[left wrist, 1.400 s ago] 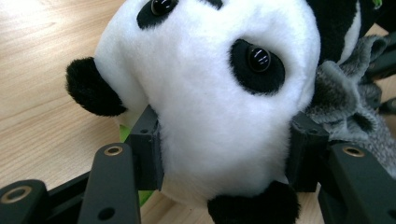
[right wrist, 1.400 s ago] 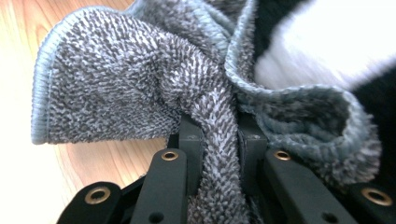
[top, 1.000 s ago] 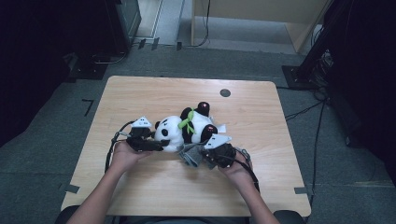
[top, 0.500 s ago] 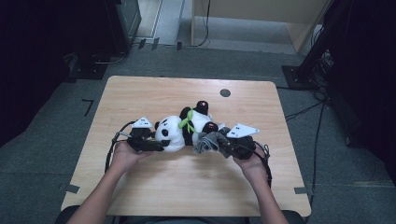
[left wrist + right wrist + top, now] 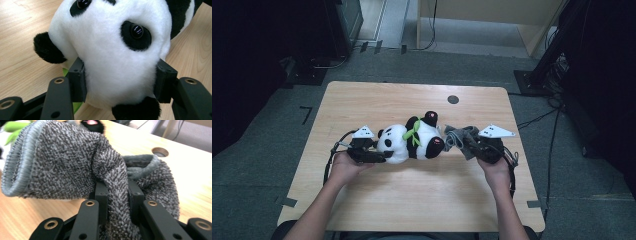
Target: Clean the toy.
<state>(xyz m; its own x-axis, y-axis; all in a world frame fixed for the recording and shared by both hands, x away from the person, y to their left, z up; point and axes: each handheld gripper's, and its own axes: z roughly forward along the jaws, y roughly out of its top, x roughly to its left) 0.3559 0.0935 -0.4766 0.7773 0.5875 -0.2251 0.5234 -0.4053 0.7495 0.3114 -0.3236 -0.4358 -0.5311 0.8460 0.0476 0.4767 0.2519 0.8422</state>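
Note:
A black-and-white plush panda (image 5: 412, 142) with a green neck band lies on its side in the middle of the wooden table (image 5: 412, 200). My left gripper (image 5: 379, 156) holds its head: in the left gripper view the pads (image 5: 78, 77) press into the white fur of the panda (image 5: 112, 45) on both sides. These jaws have just been opening a little, with the head still between them. My right gripper (image 5: 468, 145) is shut on a grey knitted cloth (image 5: 457, 136) just right of the panda's feet. The right gripper (image 5: 117, 192) pinches a fold of that cloth (image 5: 62, 162).
A round hole (image 5: 453, 99) sits near the table's far edge, also seen as the hole (image 5: 160, 151) beyond the cloth. Dark equipment and cables stand on the floor around the table. Bare wood lies in front of the panda and to both sides.
My right gripper has moved to the right and a little up, drawing the grey cloth away from the panda's lower body. The left hand and the panda's head stayed put.

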